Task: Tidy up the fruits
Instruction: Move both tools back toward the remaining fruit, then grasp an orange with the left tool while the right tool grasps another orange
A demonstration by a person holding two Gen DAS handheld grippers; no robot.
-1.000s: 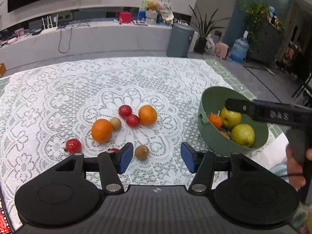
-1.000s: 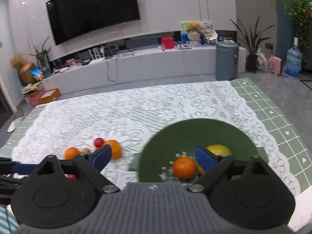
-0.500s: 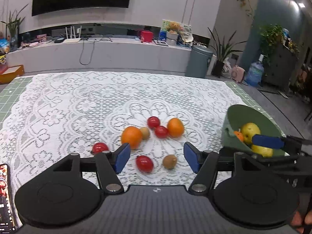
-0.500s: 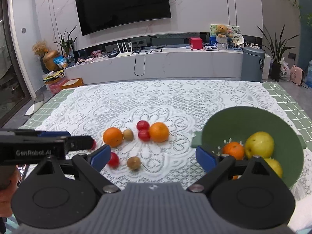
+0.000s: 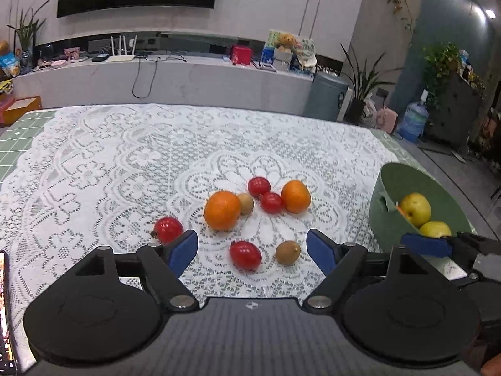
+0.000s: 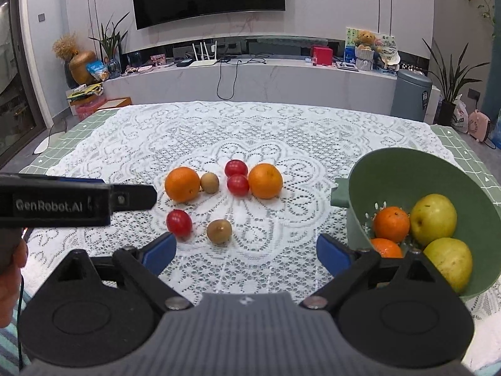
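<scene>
Black left gripper (image 5: 252, 249) tilted down over tomato (image 5: 245, 255), jaws opening, empty; right gripper (image 6: 245, 250) likewise agape.

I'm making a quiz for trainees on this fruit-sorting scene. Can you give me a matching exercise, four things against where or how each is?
Things:
1. yellow pear
2. kiwi
3. left gripper
4. green bowl

States:
A. jaws opening, nothing between the pads
B. lying in the bowl
C. tilted, at the cloth's right side
D. lying loose on the lace cloth beside a red tomato

Pairs: 1-B, 2-D, 3-A, 4-C
</scene>
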